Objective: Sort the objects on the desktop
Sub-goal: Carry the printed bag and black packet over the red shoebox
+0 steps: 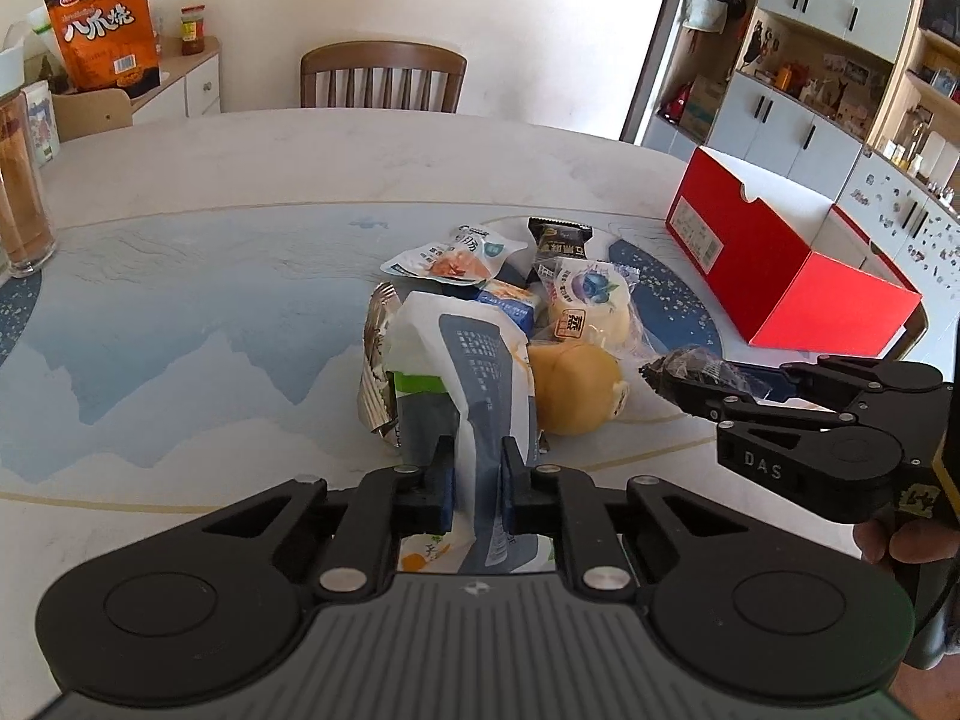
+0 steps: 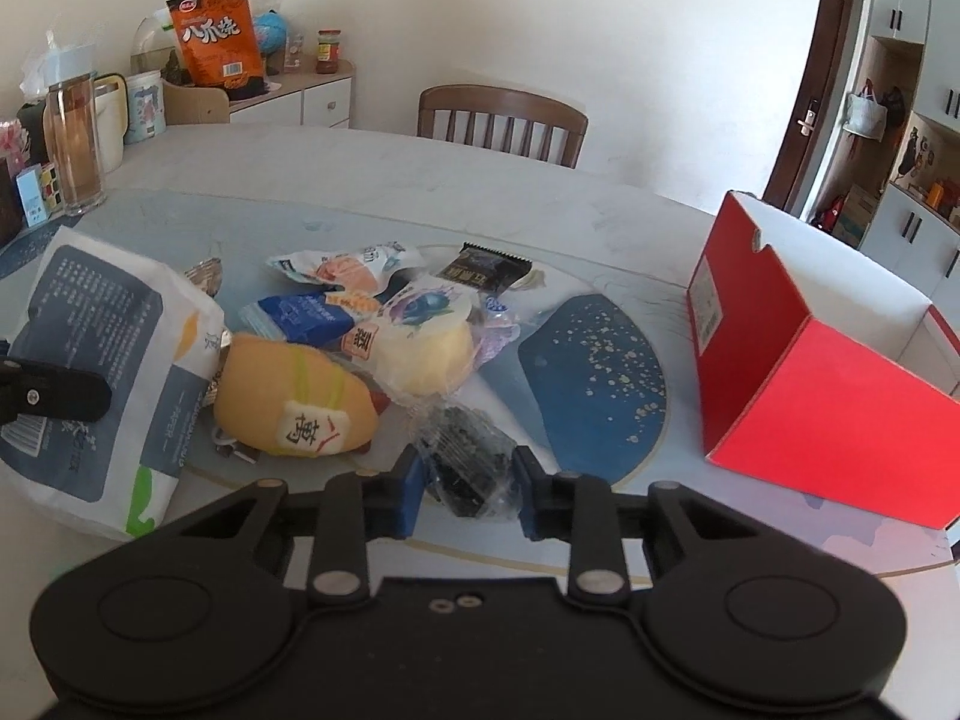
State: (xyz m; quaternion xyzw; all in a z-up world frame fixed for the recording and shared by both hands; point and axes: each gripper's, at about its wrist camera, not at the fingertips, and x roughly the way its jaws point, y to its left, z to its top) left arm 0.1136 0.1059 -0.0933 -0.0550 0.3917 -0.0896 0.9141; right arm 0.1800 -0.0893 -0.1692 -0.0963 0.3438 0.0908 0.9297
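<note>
— Two grippers, both angled down: your left gripper (image 1: 474, 480) has its jaws clamped on the white tissue pack (image 1: 474, 372), low centre.
— And your right gripper (image 2: 465, 489) grips the dark clear-wrapped snack (image 2: 465, 456); red box (image 2: 798, 384) on the desk (image 2: 300, 180), right.

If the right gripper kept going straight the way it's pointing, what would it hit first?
Probably the wrapped bun just beyond the dark snack packet that the right gripper is shut on. Depth is hard to judge, so it might touch the table first.

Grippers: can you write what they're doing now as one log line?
left gripper: shut on tissue pack | right gripper: shut on dark snack packet | red box: open, empty
</note>
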